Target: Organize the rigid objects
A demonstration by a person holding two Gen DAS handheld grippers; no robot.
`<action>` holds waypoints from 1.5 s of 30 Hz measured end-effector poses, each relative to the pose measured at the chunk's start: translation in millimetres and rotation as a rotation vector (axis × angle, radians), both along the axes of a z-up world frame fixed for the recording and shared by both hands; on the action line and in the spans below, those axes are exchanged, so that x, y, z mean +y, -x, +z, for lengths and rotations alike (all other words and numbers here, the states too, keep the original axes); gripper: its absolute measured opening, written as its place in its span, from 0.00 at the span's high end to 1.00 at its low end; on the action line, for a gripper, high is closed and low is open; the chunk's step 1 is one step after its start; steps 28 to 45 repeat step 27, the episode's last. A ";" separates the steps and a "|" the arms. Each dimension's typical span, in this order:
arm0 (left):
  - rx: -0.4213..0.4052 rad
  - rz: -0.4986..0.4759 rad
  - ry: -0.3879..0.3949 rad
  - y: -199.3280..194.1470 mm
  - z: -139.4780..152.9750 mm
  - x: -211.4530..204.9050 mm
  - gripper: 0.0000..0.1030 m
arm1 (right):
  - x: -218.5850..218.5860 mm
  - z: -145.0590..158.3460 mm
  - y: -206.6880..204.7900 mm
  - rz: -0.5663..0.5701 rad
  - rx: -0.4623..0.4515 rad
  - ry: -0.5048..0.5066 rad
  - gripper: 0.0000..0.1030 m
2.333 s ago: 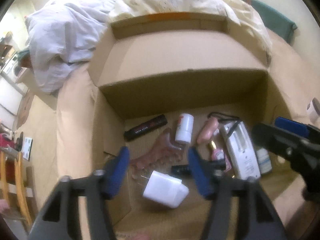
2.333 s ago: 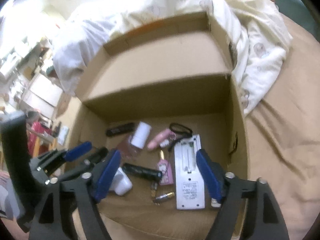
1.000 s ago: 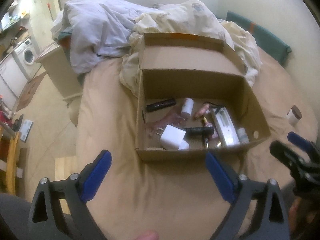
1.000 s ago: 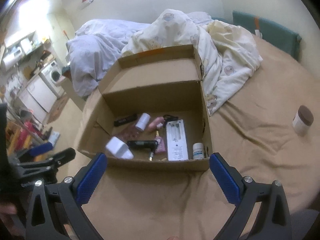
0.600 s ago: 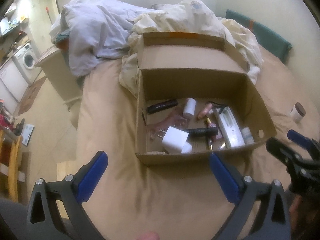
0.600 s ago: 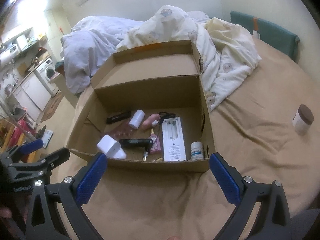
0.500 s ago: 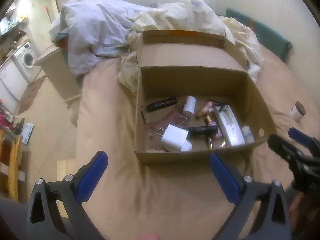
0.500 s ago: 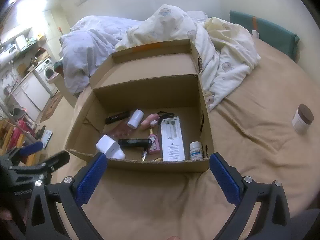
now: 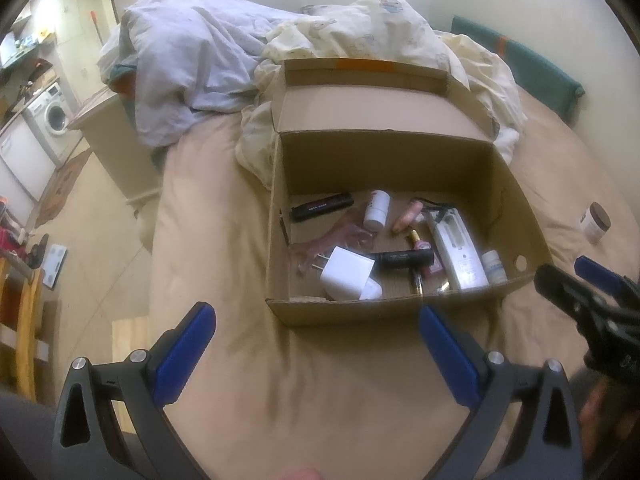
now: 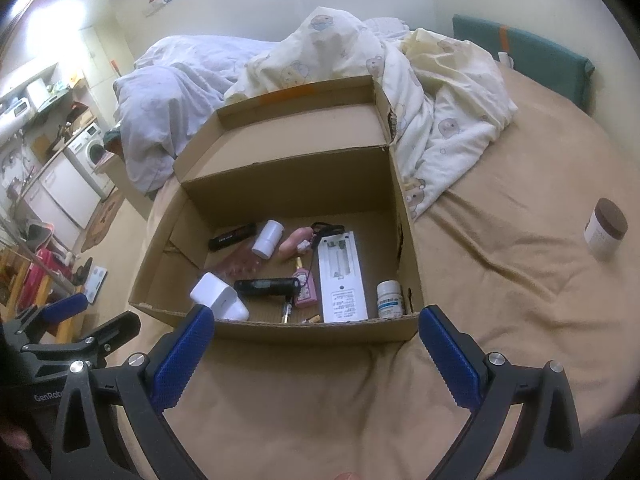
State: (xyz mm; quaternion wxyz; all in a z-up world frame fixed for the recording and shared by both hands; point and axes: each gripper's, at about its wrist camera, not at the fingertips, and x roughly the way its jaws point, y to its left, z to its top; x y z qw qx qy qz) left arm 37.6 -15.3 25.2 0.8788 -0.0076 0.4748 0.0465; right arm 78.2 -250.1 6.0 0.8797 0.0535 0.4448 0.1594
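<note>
An open cardboard box [image 9: 384, 308] [image 10: 320, 330] sits on a tan-sheeted bed. Inside lie a white charger [image 9: 346, 274] [image 10: 218, 296], a black tube [image 9: 402, 258] [image 10: 266, 286], a white remote [image 9: 458, 254] [image 10: 342, 280], a small pill bottle [image 9: 494, 266] [image 10: 390, 298], a white roll-on bottle [image 9: 377, 210] [image 10: 268, 238], a pink tube [image 9: 406, 220] and a black case [image 9: 322, 206]. My left gripper [image 9: 316, 330] and my right gripper [image 10: 316, 330] both hover open and empty in front of the box's near wall. A brown-lidded jar [image 10: 604, 234] [image 9: 595, 222] stands on the bed to the right.
Rumpled duvets [image 10: 400, 80] are piled behind the box, with a green headboard cushion [image 10: 520, 52] at the back right. Left of the bed there is floor, a washing machine [image 9: 50, 114] and cluttered furniture.
Both grippers have pulled up and back out of the box and opened wider. The white charger stays inside, lying at the box's front left.
</note>
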 end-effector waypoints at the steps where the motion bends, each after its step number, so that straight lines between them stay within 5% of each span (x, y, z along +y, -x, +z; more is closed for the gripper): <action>1: 0.000 0.002 -0.001 -0.1 0.2 0.7 0.02 | -0.1 0.2 0.2 0.000 0.000 -0.001 0.00; 45: 0.007 0.007 0.016 1.2 -0.6 4.0 0.02 | -0.8 -1.4 0.2 0.000 0.004 0.003 0.00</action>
